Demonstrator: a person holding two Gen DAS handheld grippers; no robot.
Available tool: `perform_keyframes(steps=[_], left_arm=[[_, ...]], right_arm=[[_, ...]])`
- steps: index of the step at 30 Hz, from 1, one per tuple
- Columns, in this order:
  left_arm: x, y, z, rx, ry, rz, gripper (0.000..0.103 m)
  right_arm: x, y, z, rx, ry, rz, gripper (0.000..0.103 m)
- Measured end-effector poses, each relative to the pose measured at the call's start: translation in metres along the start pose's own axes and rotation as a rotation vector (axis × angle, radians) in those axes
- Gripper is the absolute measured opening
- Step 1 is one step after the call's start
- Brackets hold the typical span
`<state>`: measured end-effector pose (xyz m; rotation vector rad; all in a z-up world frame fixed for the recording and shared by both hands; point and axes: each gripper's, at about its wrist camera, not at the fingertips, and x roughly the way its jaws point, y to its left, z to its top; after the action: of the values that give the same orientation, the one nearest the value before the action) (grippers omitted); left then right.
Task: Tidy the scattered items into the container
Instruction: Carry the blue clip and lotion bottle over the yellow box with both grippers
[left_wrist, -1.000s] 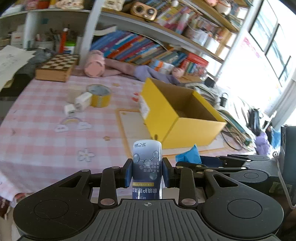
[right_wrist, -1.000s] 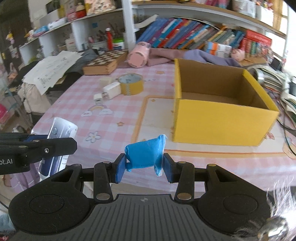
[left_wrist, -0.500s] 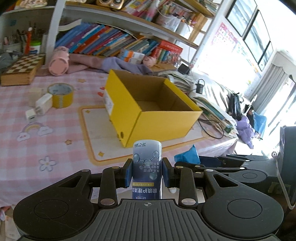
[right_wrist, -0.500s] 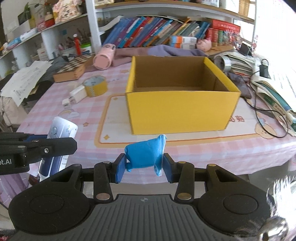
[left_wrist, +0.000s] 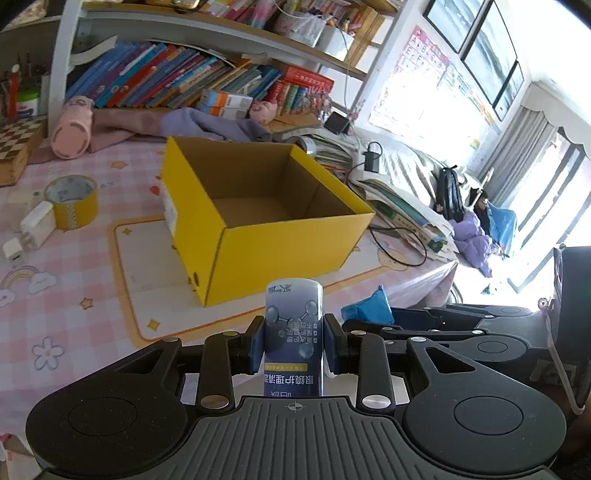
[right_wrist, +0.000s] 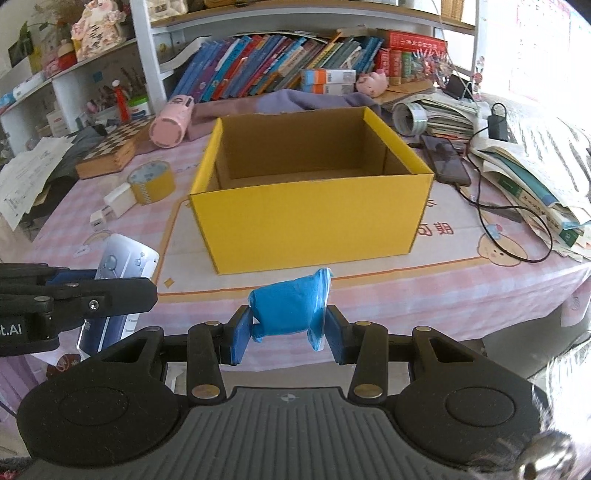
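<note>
An open yellow cardboard box (left_wrist: 266, 240) stands on the pink checked table, also in the right wrist view (right_wrist: 314, 218); it looks empty inside. My left gripper (left_wrist: 294, 341) is shut on a dark blue and white bottle (left_wrist: 294, 325), held upright in front of the box; the bottle also shows in the right wrist view (right_wrist: 122, 266). My right gripper (right_wrist: 286, 330) is shut on a blue pouch (right_wrist: 288, 308), held in front of the box's near wall; the pouch also shows in the left wrist view (left_wrist: 367, 306).
A yellow tape roll (right_wrist: 151, 182), a white charger (right_wrist: 118, 201) and a small white plug (right_wrist: 98, 219) lie left of the box. A chessboard box (right_wrist: 110, 151) and pink cup (right_wrist: 171, 125) sit behind. Books, a phone and cables (right_wrist: 517, 177) crowd the right.
Both grippers have swung right and come closer to the box, which now sits centred ahead. Both keep their hold on the bottle and the pouch.
</note>
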<state>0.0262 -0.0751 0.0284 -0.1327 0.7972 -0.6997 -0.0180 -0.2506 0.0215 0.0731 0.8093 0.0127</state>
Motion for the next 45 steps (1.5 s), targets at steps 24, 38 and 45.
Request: perform_keyframes(steps=[24, 38, 45], left_arm=[[0.037, -0.033, 0.060, 0.091, -0.022, -0.096, 0.031], [0.042, -0.028, 0.091, 0.128, -0.084, -0.087, 0.031], [0.051, -0.015, 0.104, 0.104, -0.105, -0.058, 0.031]], right_arm=[[0.005, -0.053, 0.020, 0.104, -0.041, -0.058, 0.040], [0.013, -0.053, 0.050, 0.056, -0.120, -0.066, 0.040], [0.025, -0.053, 0.080, 0.001, -0.162, -0.044, 0.040]])
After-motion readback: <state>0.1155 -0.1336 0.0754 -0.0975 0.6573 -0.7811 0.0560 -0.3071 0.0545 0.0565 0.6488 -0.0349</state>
